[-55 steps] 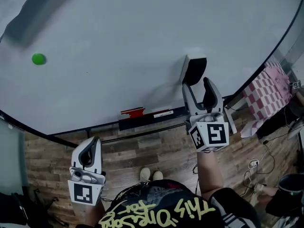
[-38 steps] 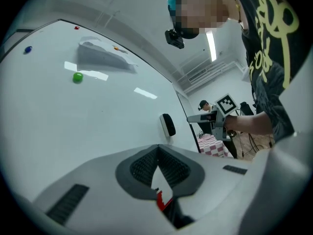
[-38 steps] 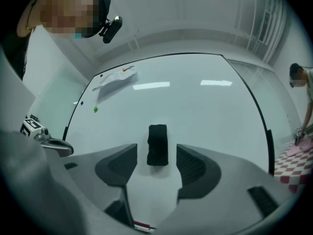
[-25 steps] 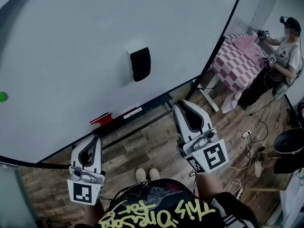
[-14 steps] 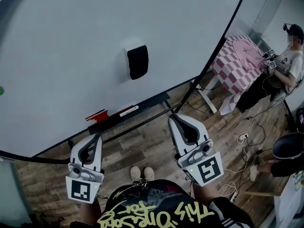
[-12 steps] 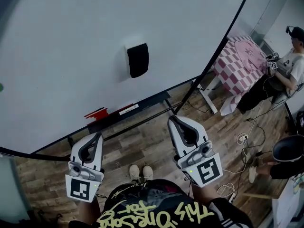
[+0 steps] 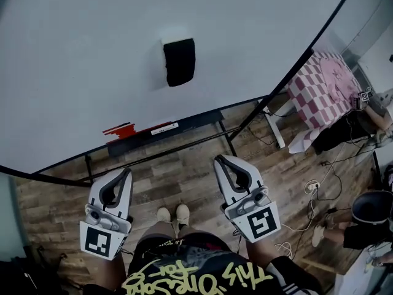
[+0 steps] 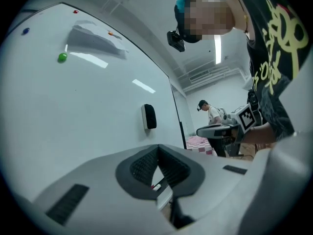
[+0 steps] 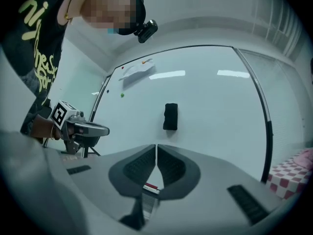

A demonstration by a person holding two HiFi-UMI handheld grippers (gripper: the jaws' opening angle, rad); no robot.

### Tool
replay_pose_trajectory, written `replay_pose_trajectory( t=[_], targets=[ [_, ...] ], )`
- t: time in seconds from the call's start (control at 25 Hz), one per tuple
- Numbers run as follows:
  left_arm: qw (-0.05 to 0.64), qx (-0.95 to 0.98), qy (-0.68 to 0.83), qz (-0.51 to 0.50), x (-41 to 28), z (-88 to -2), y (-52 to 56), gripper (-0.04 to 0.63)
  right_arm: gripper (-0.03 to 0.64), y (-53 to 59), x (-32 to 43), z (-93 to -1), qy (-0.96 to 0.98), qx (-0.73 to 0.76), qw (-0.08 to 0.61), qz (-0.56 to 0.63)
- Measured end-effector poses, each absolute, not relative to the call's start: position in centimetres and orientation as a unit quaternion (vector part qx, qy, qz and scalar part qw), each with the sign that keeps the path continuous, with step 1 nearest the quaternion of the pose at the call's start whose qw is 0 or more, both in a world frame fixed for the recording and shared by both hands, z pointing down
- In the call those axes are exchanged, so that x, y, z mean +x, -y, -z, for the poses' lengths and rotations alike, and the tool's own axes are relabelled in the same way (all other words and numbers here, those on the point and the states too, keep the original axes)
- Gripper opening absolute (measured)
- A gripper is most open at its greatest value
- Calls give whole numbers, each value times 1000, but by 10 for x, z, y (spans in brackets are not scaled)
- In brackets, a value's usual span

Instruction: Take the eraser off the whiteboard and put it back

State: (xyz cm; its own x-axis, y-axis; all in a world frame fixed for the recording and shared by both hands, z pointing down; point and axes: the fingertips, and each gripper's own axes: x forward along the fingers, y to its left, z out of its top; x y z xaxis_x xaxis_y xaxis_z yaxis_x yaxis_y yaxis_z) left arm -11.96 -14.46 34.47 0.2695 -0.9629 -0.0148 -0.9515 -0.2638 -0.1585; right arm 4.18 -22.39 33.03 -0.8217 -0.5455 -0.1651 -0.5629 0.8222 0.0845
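Whiteboard [image 7: 86, 54] carries black eraser [image 7: 180, 61], stuck upright; tray ledge [image 7: 199, 121] below holds red item [image 7: 120, 129].

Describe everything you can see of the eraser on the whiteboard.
The eraser is a small black rectangular block with rounded corners and a pale strip along its left edge in the head view. It sits upright, stuck flat against the whiteboard, above the tray; nothing else touches it.

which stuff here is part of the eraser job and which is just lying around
Job: eraser, stuck on the whiteboard; right gripper, shut and empty.
Lying about: red item, green magnet, checked cloth, floor cables.
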Motion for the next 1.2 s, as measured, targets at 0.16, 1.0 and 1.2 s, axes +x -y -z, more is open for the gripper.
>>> replay_pose_trajectory(
  t=[0.16, 1.0, 1.2],
  targets=[
    [80, -788, -609, 39, -120, -342, 139, 6, 15, 218, 37, -329, -954, -281, 74, -67],
    [101, -787, -608, 34, -127, -346, -17, 6, 14, 60, 14, -332, -953, -281, 87, -78],
    [98, -789, -606, 28, -131, -348, -57, 6, 14, 15, 13, -331, -952, -283, 88, -79]
  ],
)
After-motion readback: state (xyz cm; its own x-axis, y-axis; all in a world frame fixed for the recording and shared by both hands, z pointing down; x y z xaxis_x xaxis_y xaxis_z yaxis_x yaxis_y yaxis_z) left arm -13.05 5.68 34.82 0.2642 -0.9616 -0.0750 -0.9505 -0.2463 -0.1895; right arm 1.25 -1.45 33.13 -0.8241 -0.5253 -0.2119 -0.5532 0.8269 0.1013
